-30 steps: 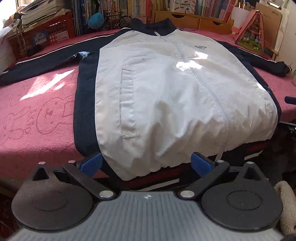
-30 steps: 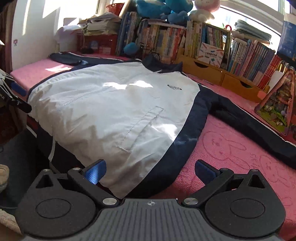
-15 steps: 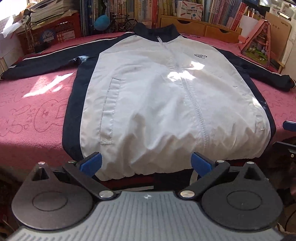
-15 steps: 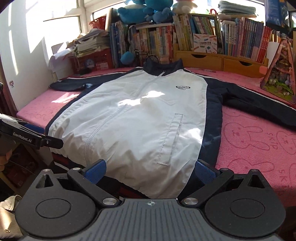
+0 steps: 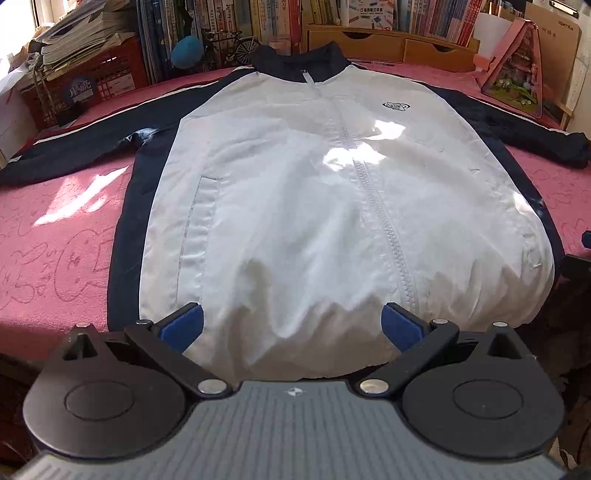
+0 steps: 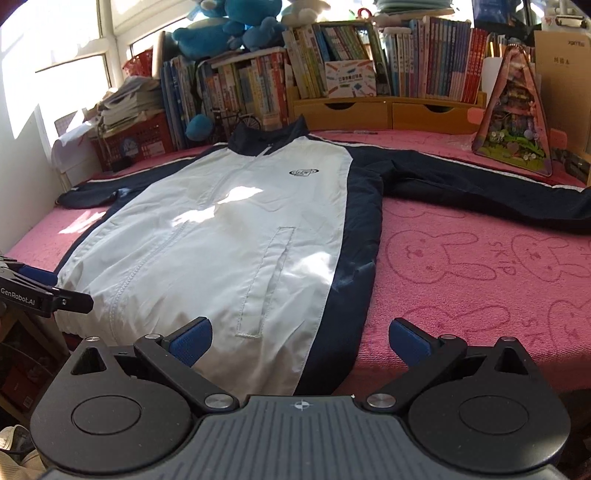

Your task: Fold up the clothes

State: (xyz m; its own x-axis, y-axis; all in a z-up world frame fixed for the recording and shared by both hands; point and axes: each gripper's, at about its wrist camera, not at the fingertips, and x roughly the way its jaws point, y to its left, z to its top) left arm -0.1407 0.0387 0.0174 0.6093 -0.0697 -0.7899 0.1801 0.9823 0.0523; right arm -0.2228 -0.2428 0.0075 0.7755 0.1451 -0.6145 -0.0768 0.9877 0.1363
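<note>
A white jacket (image 5: 295, 206) with navy sleeves and collar lies flat, front up and zipped, on the pink towel-covered table (image 5: 55, 236). Both sleeves stretch out sideways. Its hem hangs over the near table edge. My left gripper (image 5: 291, 325) hovers open just in front of the hem, left of the zipper, holding nothing. In the right wrist view the same jacket (image 6: 229, 236) fills the middle, and my right gripper (image 6: 301, 338) stands open above its right hem corner, empty. The left gripper's fingers (image 6: 40, 284) show at that view's left edge.
Books (image 6: 424, 66), wooden drawers (image 6: 376, 114) and blue plush toys (image 6: 229, 29) line the back. A red crate (image 5: 92, 85) with stacked papers sits back left, a triangular pink miniature house (image 6: 517, 129) back right. Bare pink towel (image 6: 480, 273) lies right of the jacket.
Both grippers have risen and drawn back from the hem, so more of the jacket and shelf shows. Both stayed open; the jacket has not moved.
</note>
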